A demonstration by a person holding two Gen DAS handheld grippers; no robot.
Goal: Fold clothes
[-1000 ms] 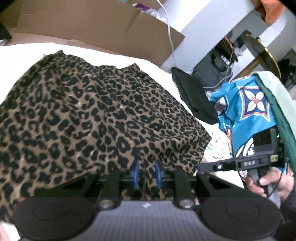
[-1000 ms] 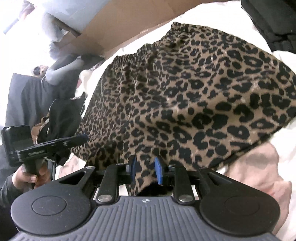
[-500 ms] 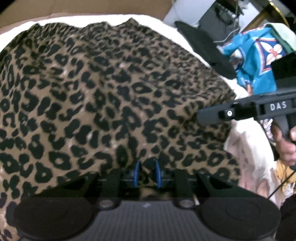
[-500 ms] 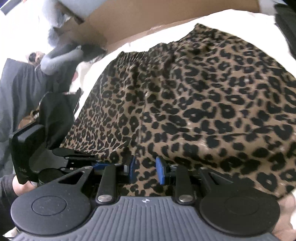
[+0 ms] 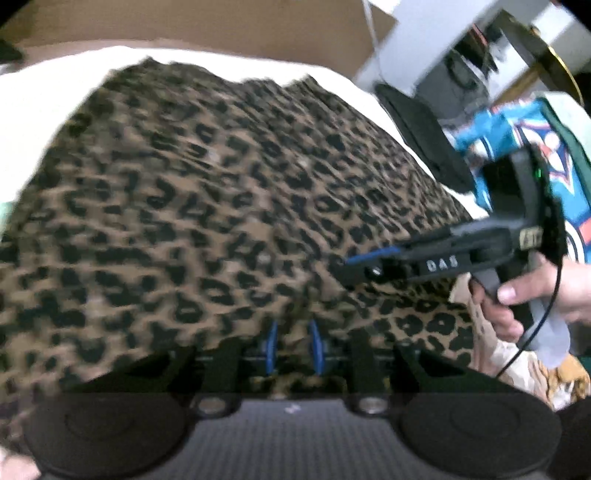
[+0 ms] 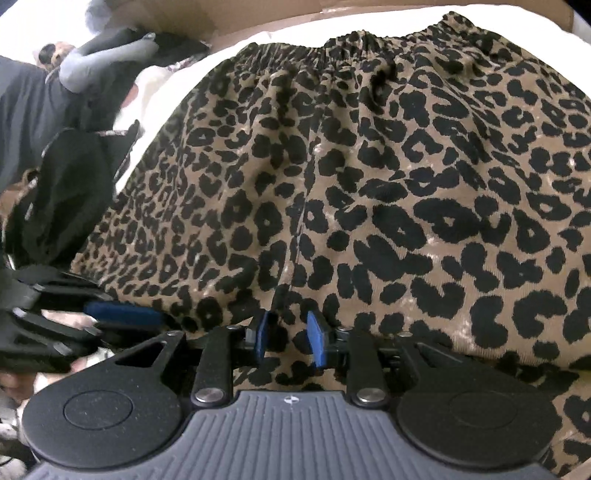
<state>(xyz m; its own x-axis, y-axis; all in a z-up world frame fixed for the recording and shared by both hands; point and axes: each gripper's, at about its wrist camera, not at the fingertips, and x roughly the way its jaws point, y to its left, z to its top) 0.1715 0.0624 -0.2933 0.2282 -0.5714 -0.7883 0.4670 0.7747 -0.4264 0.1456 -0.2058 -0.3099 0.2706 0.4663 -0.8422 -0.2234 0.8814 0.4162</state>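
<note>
A leopard-print skirt (image 5: 221, 206) lies spread on a white surface, its gathered elastic waistband at the far edge (image 6: 354, 40). My left gripper (image 5: 293, 347) is shut on the skirt's near hem, cloth pinched between its blue pads. My right gripper (image 6: 290, 339) is shut on the hem as well, fabric bunched between its blue pads. In the left wrist view the right gripper (image 5: 436, 258) shows from the side at the skirt's right edge. In the right wrist view the left gripper (image 6: 110, 314) shows at the skirt's left edge.
Brown cardboard (image 5: 221, 33) lies beyond the white surface (image 5: 33, 96). A black garment (image 5: 421, 136) and a blue patterned cloth (image 5: 517, 147) lie to the right. A black garment (image 6: 66, 195) and grey clothing (image 6: 110, 55) lie to the left.
Both grippers have moved forward with the hem toward the waistband, and the skirt now fills more of each view. The two grippers have come closer together.
</note>
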